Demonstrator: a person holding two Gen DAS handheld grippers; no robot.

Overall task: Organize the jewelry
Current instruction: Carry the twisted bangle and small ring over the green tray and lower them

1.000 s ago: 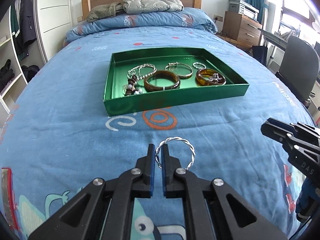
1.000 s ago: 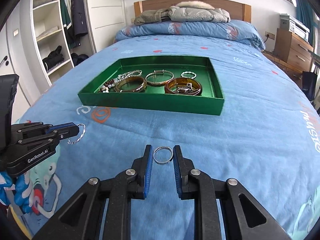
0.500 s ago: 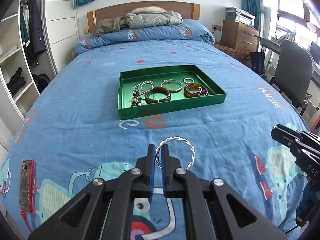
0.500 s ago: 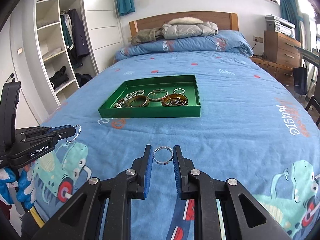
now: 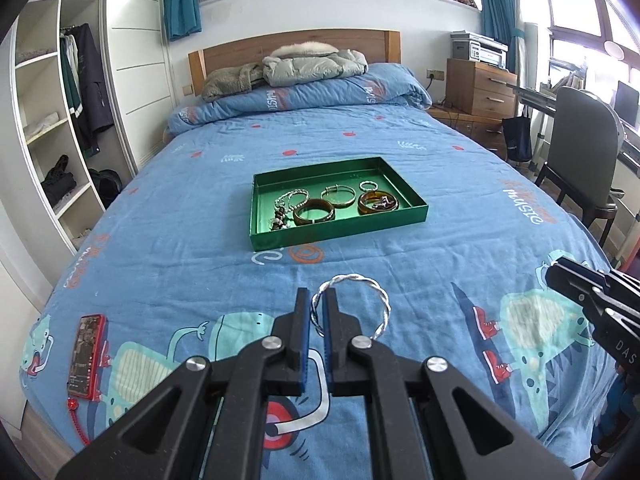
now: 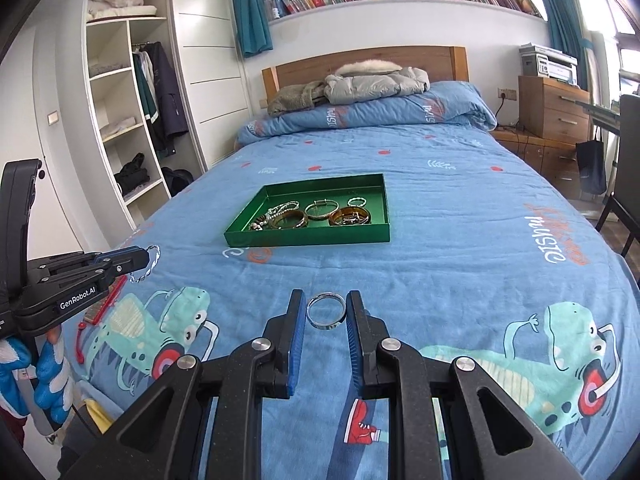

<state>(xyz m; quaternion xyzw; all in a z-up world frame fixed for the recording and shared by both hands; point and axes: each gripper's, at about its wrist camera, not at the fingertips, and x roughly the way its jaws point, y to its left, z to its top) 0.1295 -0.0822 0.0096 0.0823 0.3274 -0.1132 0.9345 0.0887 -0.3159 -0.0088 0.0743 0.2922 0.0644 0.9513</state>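
Twisted silver bangle (image 5: pixel 352 304): pinched by its left rim in your left gripper (image 5: pixel 319 312). Jaws nearly together on the wire; the rest of the hoop juts out to the right of the fingers, unsupported, above the bedspread (image 5: pixel 192 264).

Plain silver band (image 6: pixel 326 311): sits crosswise between the blue pads (image 6: pixel 298 320) of your right gripper (image 6: pixel 325 318). Jaws at a narrow gap, each pad touching one side of the ring. Held, clear of the cloth.

Green tray (image 5: pixel 338 230): lies mid-bed, well ahead of both grippers, nothing in between. Already in it: a bead strand at the left, a brown bangle, a thin metal bangle, a small ring at the back, an amber bangle at the right with something small inside it that you cannot make out from here.

Step, as I read it: both pieces are picked up and in carry; delivery not yet done. Both grippers point downward toward the bed, tray far off.

Next move calls for: bring each piece forward over the tray wall, lower to a bare green patch, then ease the jaws apart. The left and back portions of the tray look freest.

Watch: the bangle is gripped at one point only and may swing. The band is held by its edges and could pop out if you squeeze or tilt.

Red phone (image 5: pixel 86 356) lies near the bed's left edge, out of the way.
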